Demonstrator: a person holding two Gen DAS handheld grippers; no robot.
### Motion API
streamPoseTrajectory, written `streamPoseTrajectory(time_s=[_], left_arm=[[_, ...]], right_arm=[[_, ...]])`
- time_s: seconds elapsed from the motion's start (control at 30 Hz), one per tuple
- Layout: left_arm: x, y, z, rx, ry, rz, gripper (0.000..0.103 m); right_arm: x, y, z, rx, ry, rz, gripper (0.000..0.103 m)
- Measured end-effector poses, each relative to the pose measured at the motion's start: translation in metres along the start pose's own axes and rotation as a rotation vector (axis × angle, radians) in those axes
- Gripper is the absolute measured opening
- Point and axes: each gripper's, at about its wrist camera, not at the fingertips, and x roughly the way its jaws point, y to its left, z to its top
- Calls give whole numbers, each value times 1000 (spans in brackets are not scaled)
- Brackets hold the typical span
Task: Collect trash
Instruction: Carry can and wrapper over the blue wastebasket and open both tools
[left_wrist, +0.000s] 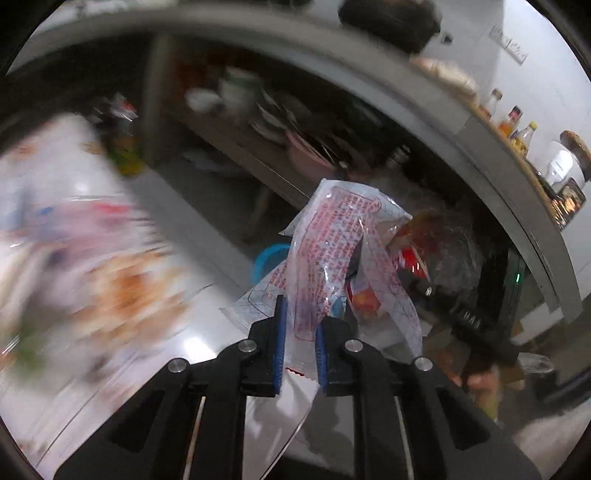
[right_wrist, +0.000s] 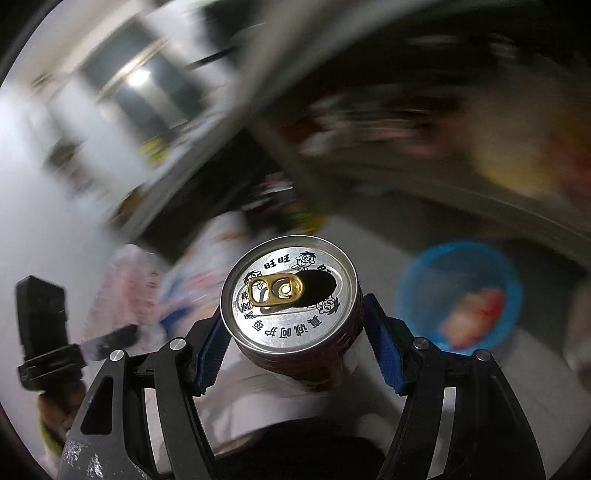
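Wrapper (left_wrist: 332, 240) is limp, light film pinched in your left gripper (left_wrist: 300, 325); grip it deep. Right gripper (right_wrist: 295, 332) clamps the stiff, probably empty can (right_wrist: 290, 295) by its sidewall. Blue bin (right_wrist: 458, 295), blurred, sits below.

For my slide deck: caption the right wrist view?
Right gripper shut on an opened drink can, blue bin blurred beyond.

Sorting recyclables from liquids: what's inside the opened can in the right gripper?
The can, clamped in the right gripper, has its gold tab lifted and the mouth open. Through the opening only darkness shows; whether any drink remains inside cannot be seen.
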Motion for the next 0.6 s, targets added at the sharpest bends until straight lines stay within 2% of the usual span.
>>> streamPoseTrajectory(time_s=[0.07,0.13,0.23,0.3,0.33,0.37,0.4,0.43,0.47,0.6], left_arm=[[59,-4,24,-22,98,-21,14],[122,-11,41,-3,194,-2,14],[192,-16,53,-3,301,25,15],[237,-20,62,14,337,51,19],[249,-21,64,24,345,50,24],[267,-23,69,31,355,67,34],[277,-23,71,20,355,95,52],[284,-21,75,-4,351,120,56],[283,-14,75,-26,344,124,57],[266,-11,79,-61,308,64,60]], right_arm=[[5,-36,5,75,-1,-76,65],[21,-71,8,151,23,-143,65],[54,-106,9,207,58,-207,65],[76,-123,12,235,84,-227,65],[92,-137,13,260,96,-239,65],[103,-146,12,270,105,-248,66],[118,-156,13,272,125,-262,67],[130,-166,12,289,143,-275,69],[139,-173,12,305,159,-282,73],[162,-192,2,349,193,-295,73]])
